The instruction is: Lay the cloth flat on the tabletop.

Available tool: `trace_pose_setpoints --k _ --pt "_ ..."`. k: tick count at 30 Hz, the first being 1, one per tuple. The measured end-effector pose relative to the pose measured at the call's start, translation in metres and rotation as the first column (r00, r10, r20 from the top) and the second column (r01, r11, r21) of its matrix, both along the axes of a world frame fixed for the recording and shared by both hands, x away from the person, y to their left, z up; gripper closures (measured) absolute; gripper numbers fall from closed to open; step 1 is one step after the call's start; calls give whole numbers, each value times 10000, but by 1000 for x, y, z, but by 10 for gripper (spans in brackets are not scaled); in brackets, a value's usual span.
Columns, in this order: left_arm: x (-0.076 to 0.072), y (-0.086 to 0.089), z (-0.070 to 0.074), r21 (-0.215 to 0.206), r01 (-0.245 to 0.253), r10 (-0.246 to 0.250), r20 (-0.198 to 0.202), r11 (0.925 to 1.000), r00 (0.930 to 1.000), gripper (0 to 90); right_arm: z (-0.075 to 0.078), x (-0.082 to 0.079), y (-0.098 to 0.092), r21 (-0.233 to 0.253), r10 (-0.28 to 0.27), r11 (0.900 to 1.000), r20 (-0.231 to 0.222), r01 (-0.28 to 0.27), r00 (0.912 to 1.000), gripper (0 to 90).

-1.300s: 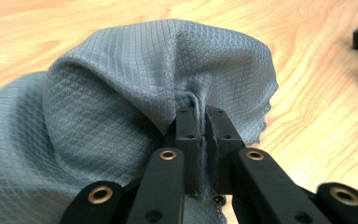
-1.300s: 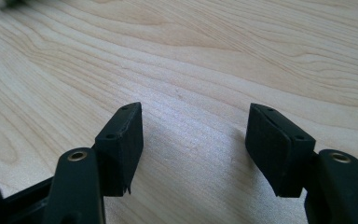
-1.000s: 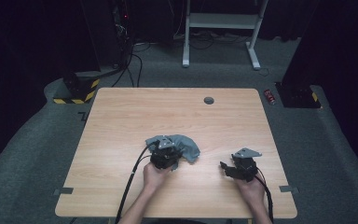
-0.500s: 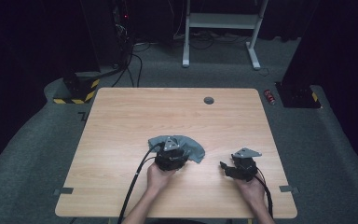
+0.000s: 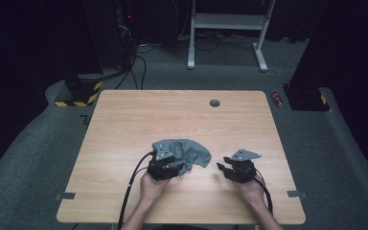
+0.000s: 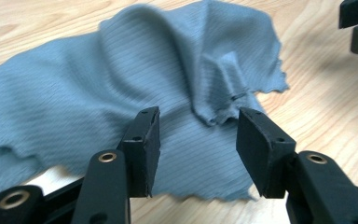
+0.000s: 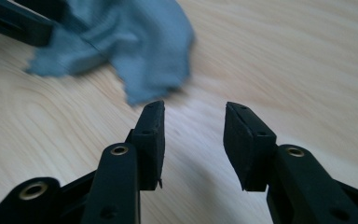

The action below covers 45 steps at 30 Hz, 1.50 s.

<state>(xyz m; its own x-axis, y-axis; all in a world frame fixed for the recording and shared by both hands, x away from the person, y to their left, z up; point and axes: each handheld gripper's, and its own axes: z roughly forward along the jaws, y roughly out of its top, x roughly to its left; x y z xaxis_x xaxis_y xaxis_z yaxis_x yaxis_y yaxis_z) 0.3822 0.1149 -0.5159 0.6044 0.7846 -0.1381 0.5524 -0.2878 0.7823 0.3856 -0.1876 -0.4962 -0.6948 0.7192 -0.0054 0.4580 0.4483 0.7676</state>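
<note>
Grey-blue ribbed cloth [image 5: 184, 152] lies crumpled on the wooden table [image 5: 124, 124], near its front edge and a little left of centre. We see a person's two hands come in from the bottom, each holding a black two-jaw gripper. Our left gripper [image 6: 196, 140] hangs just over the cloth's near edge with its jaws parted wide and nothing between them. Our right gripper [image 7: 193, 140] sits apart to the right over bare wood, jaws likewise spread and empty, the cloth's ragged corner [image 7: 144, 91] just ahead of it. We judge the fabric light, soft and limp (it will sag and drape, not hold its shape). A raised fold [image 6: 223, 79] near the middle looks the easiest place to pinch; the frayed hem would also do.
</note>
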Motion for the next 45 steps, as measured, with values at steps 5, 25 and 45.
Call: trace_pose_setpoints --k 5,25,45 --pt "-5 3 -4 132 -254 253 107 9996 9996 493 2 8 30 -334 820 9961 -73 -822 9966 627" --pt "-12 1 -10 1315 -516 443 578 9900 9973 564 -16 23 53 -1457 1089 9825 -573 -1162 9924 890" --pt "-19 -7 -7 1689 57 -162 608 9856 9980 783 11 18 22 -521 544 9972 49 -541 9985 889"
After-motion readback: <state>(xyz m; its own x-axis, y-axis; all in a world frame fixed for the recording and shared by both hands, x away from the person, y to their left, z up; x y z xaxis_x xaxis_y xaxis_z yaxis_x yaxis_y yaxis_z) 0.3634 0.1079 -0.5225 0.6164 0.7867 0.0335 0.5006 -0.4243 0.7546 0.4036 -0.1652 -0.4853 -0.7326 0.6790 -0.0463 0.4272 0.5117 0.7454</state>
